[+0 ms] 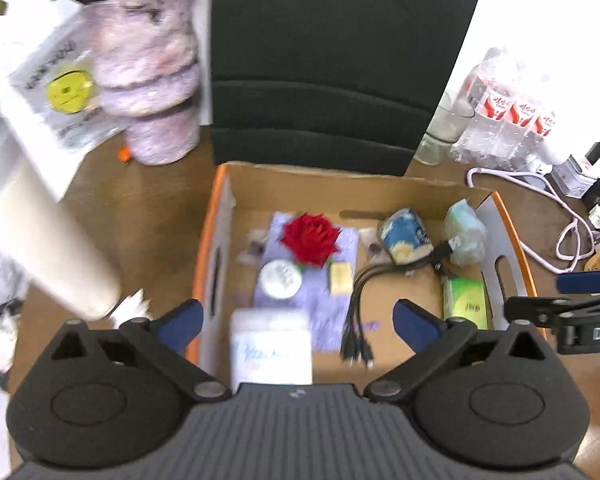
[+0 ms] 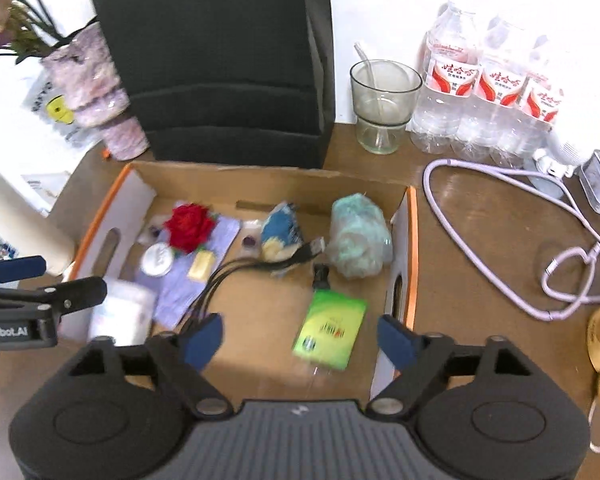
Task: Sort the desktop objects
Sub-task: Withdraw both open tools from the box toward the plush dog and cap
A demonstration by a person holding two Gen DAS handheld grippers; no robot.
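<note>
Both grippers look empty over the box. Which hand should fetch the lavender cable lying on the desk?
Right, likely. The lavender cable lies on the desk beyond the cardboard box's right wall, the right gripper's side. The left gripper hangs open over the box's left half, farther away.

Both wrist views look steeply down, close over the same cardboard box [image 1: 504, 216], from neighbouring sides.

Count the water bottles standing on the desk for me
3 show clearly, shrink-wrapped in a row by the wall, right of the glass cup: left bottle, middle bottle, right bottle. More may be hidden behind them.
</note>
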